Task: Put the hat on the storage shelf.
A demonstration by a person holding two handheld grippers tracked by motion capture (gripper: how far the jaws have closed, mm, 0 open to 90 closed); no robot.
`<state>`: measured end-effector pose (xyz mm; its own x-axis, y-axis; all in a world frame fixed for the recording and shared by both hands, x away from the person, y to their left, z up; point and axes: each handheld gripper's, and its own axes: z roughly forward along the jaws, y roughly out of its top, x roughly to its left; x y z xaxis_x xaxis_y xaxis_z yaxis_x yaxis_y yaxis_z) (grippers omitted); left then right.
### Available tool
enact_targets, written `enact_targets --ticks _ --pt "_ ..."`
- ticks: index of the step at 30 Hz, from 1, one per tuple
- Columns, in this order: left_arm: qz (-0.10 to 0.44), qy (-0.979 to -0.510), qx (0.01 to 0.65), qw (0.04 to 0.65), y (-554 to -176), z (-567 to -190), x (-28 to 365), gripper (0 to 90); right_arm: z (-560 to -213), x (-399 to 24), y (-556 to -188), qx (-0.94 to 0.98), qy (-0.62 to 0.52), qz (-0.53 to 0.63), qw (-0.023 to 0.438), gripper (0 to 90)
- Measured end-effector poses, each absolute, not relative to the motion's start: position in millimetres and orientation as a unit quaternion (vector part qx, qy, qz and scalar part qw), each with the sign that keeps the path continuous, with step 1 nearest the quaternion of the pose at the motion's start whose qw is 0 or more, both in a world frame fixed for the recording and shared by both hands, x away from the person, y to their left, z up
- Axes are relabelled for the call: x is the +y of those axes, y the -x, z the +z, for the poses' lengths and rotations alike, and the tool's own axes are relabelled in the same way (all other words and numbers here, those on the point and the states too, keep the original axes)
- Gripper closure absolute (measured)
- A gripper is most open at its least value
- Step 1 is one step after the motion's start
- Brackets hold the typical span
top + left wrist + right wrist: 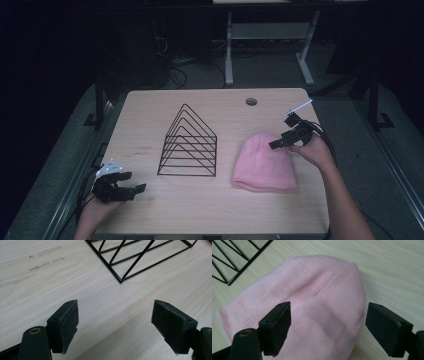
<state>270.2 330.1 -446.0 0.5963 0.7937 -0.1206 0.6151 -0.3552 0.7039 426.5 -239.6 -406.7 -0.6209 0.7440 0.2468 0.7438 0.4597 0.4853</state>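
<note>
Fingers of the right gripper are hanging spread above a pink hat lying near the table's right edge (nothing gripped yet); the left gripper, likewise spread, is idling at the front-left corner beside a wire rack.

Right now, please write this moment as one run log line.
left gripper: open, over bare table | right gripper: open, above pink beanie | wire rack: untouched

I note a pink ribbed-knit beanie at centre right, a black wire rack at centre, a pale wood-grain table, and black jaws on both grippers.
</note>
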Motion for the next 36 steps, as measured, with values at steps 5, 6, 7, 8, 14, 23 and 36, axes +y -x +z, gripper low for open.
enact_targets --ticks 5,6,7,8,14,23,36 --pt "0.121 -0.811 0.436 0.371 -269.9 -446.3 330.4 21.7 -406.9 -234.2 -437.7 0.86 -0.432 0.271 0.002 20.8" --pt "0.122 -0.812 0.435 0.37 -270.1 -446.3 330.8 21.8 -406.8 -233.4 -439.8 0.86 -0.433 0.269 0.002 21.2" --pt "0.122 -0.812 0.435 0.37 -270.2 -446.3 330.9 21.7 -406.9 -233.1 -441.8 0.861 -0.434 0.267 0.0 22.1" --pt "0.122 -0.811 0.435 0.37 -270.3 -446.3 331.0 21.7 -407.4 -232.9 -443.9 0.86 -0.434 0.267 -0.003 22.3" --pt "0.12 -0.809 0.44 0.372 -270.5 -446.9 331.9 21.7 -412.4 -232.5 -455.5 0.858 -0.444 0.257 -0.013 25.7" --pt "0.122 -0.807 0.443 0.372 -270.6 -447.1 334.6 21.8 -423.9 -231.0 -468.9 0.858 -0.454 0.239 -0.029 37.6" --pt "0.121 -0.805 0.445 0.374 -270.5 -447.3 334.6 21.8 -436.5 -226.0 -473.6 0.865 -0.449 0.22 -0.046 54.9"
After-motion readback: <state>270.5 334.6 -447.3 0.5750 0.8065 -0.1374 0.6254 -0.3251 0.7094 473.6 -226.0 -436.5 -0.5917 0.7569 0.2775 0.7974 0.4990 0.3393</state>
